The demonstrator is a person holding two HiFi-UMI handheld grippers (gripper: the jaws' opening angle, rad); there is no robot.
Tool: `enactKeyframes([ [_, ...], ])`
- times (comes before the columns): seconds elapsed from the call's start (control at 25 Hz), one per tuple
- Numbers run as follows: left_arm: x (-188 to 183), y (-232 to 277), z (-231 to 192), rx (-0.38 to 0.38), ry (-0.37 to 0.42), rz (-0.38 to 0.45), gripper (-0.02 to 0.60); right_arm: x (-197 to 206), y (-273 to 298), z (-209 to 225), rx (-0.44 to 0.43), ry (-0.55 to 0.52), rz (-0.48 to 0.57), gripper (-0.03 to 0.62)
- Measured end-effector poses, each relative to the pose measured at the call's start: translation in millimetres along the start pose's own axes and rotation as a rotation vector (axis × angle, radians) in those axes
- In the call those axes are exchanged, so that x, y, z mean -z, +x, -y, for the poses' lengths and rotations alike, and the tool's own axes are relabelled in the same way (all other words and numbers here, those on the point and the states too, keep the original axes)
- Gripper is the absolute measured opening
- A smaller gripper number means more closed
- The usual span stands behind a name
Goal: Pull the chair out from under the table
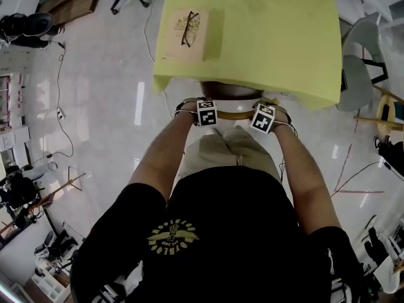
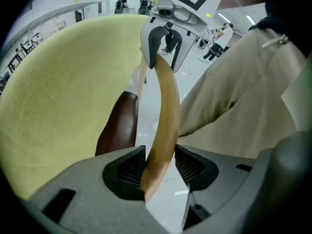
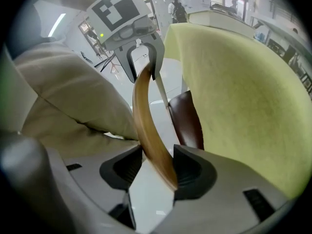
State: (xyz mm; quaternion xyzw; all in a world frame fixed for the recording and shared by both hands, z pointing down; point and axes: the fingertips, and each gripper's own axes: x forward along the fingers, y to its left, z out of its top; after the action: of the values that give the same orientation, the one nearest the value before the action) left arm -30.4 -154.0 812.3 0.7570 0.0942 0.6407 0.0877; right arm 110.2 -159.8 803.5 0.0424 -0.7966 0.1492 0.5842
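Chair [image 1: 230, 91]: rigid, likely moderately heavy, its smooth curved back rail [image 2: 165, 106] possibly slippery yet the best hold, clamped by left gripper [image 2: 159, 167] and right gripper [image 3: 157, 167].

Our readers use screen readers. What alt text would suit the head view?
Seen from above, a person in a black shirt holds the left gripper and right gripper closed on the curved wooden back rail of a chair tucked under a yellow-covered table. Glasses lie on a wooden board on the table.
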Motion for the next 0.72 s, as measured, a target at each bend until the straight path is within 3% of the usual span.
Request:
enactKeyframes([
  [0.16, 1, 2, 16, 0.027, 0.021, 0.024, 0.179, 3, 2, -16, -0.003, 0.002, -0.017, 0.196],
  [0.72, 27, 4, 58, -0.01, 0.115, 0.049, 0.178, -2, 15, -86, 0.017, 0.142, -0.026, 0.19],
])
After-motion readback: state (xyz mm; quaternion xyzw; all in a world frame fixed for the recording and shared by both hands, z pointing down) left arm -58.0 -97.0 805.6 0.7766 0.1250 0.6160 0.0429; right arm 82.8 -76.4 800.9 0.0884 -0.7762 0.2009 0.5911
